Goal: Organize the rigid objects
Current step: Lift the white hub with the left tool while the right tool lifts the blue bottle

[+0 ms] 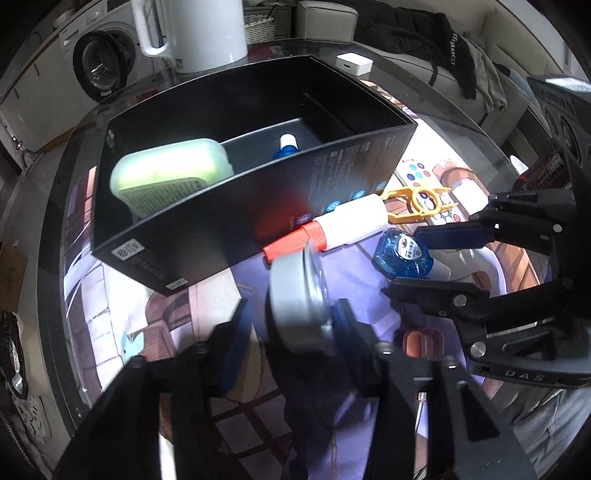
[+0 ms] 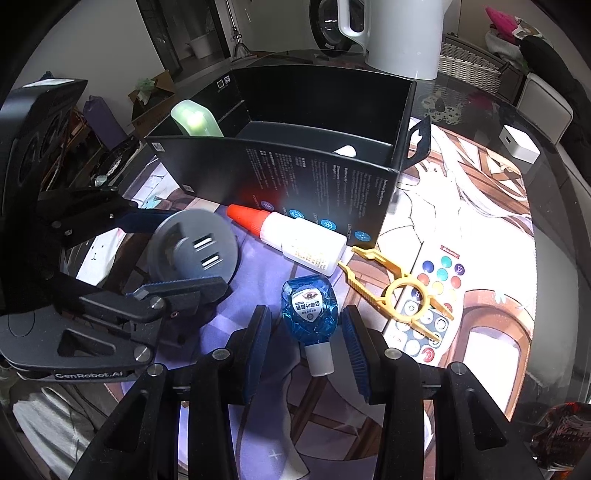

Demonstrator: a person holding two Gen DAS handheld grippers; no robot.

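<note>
Glass table (image 2: 554, 206) curves off w/ a dark rim, art mat covers most of it; free room is the mat strip on the near side of the black box (image 1: 236, 206), rest is crowded. My left gripper (image 1: 291, 325) has its fingers around the grey USB puck (image 1: 299, 295); right-hand pad touches its flange, left pad looks a bit off, so can't say it's clamped. My right gripper (image 2: 306, 347) sits half-open astride the blue eye-drop bottle (image 2: 308, 314), pads not touching, bottle lying flat on the mat. Glue bottle w/ orange cap (image 2: 291, 236) lies right against the box's near wall, yellow plastic tool (image 2: 402, 291) overlaps the remote (image 2: 432, 306) beside it. Inside the box: a pale green case (image 1: 170, 177) leaning in the left end, another blue bottle w/ white cap (image 1: 286, 147) further along, mostly hidden by the wall. White kettle (image 1: 199, 33) stands behind the box, top cut off.
</note>
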